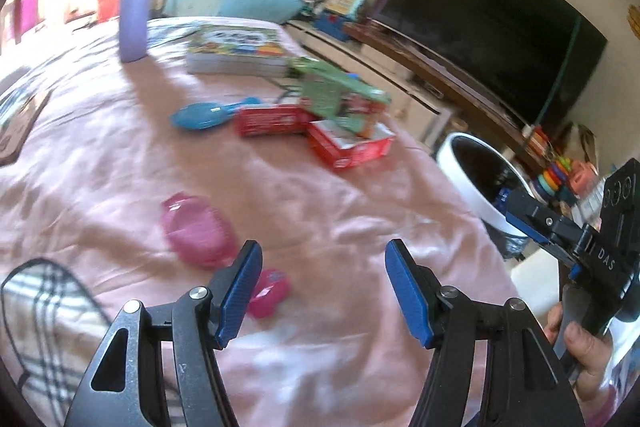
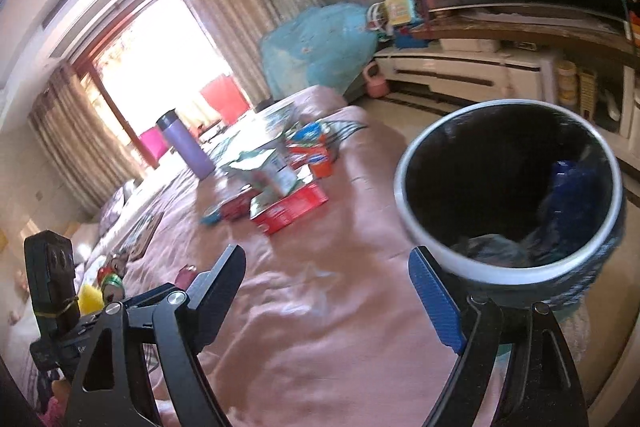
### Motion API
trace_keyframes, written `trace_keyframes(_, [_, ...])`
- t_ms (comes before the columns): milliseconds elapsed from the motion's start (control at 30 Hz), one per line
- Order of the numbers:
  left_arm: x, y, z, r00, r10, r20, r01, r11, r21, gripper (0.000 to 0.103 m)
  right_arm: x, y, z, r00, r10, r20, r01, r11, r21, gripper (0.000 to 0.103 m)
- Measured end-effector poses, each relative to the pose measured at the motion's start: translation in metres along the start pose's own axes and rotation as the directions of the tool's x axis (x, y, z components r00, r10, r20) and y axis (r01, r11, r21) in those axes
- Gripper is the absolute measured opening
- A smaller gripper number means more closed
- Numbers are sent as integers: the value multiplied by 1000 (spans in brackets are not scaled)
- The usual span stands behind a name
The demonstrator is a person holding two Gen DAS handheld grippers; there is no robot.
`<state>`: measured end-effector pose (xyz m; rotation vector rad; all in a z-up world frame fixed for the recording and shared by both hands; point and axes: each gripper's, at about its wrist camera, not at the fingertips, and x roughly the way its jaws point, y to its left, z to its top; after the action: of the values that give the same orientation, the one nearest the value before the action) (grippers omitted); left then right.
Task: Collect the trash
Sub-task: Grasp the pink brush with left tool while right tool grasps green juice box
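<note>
On the pink bedspread (image 1: 320, 195) lies a heap of empty cartons: two red ones (image 1: 268, 121) (image 1: 352, 147) with a green one (image 1: 340, 95) on top. My left gripper (image 1: 323, 247) hangs open over the bedspread, well short of the heap, with nothing between its fingers. A white-rimmed trash bin (image 2: 500, 273) with a black liner stands off the bed's right edge, holding a blue item (image 2: 568, 187) and crumpled wrappers. My right gripper (image 2: 326, 251) is open and empty, its right finger just in front of the bin's rim. The red carton (image 2: 288, 207) lies further up the bed.
Two pink plastic boxes (image 1: 196, 227) (image 1: 270, 293) lie by my left finger. A blue scoop (image 1: 200, 115), a stack of books (image 1: 236, 51) and a purple bottle (image 1: 134, 15) stand beyond the heap. A dark TV (image 1: 480, 27) on a low cabinet lines the right wall. A hand (image 1: 584, 347) holds the right gripper.
</note>
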<state>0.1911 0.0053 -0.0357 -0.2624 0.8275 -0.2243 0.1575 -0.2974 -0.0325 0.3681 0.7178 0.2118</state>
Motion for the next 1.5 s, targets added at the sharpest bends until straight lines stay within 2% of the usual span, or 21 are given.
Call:
trace_keyframes(267, [-19, 28, -11, 995, 95, -29, -97, 991, -91, 69, 24, 28, -5, 998, 26, -51, -30, 997, -75, 85])
trace_keyframes(400, [-18, 35, -7, 992, 112, -51, -118, 986, -116, 69, 36, 40, -2, 997, 42, -67, -49, 992, -115, 85])
trace_keyframes(600, [2, 36, 2, 988, 125, -94, -136, 983, -120, 69, 52, 47, 5, 996, 50, -78, -61, 987, -152, 85])
trace_keyframes(767, [25, 40, 12, 986, 135, -96, -144, 984, -100, 66, 65, 43, 10, 994, 53, -93, -66, 987, -146, 85])
trace_keyframes(867, [41, 38, 20, 984, 158, -82, -163, 985, -58, 55, 72, 41, 15, 994, 55, -98, -69, 987, -145, 85])
trace_keyframes(933, [49, 38, 25, 985, 151, -85, -155, 987, -47, 36, 78, 41, 19, 993, 56, -100, -70, 986, -148, 85])
trace_keyframes(1033, [62, 41, 35, 990, 106, -93, -111, 992, -57, 22, 89, 42, 26, 993, 58, -104, -74, 984, -161, 85])
trace_keyframes(1100, [68, 43, 39, 993, 68, -91, -75, 995, -68, 17, 98, 44, 32, 992, 60, -111, -79, 982, -173, 85])
trace_keyframes(1367, [74, 48, 41, 997, 13, -79, -19, 997, -72, 16, 135, 58, 52, 990, 41, -132, -77, 958, -277, 84])
trace_keyframes(1400, [72, 46, 41, 997, 12, -77, -17, 997, -71, 16, 138, 59, 52, 990, 43, -137, -80, 955, -285, 82])
trace_keyframes(1433, [71, 47, 41, 997, 11, -76, -16, 997, -71, 16, 141, 61, 52, 989, 44, -139, -84, 952, -295, 72])
trace_keyframes(1467, [71, 48, 42, 997, 9, -74, -14, 998, -69, 16, 143, 63, 52, 989, 42, -142, -85, 949, -305, 54])
trace_keyframes(1500, [68, 46, 41, 997, 9, -72, -14, 998, -67, 16, 144, 65, 51, 989, 31, -144, -75, 946, -316, 43])
